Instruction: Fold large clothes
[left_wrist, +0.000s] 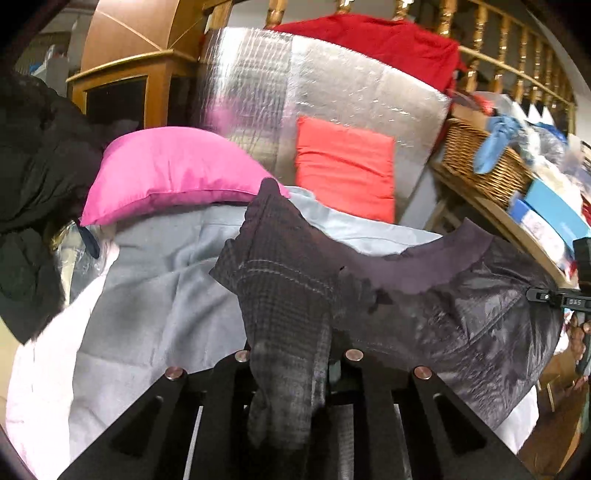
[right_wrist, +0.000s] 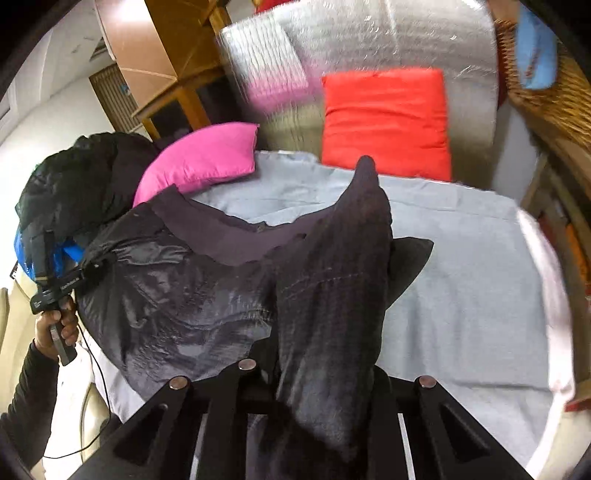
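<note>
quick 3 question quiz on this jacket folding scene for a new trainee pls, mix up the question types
1. True or false: both the left tool and the right tool are shut on the dark jacket.
2. Multiple choice: the pink cushion is A) on the grey sheet near its far left corner, B) in the wicker basket, C) hanging from the wooden railing.
3. Fill in: the red cushion leans against a ____ foil-covered panel.

Key: 1 true; 2 A; 3 silver
</note>
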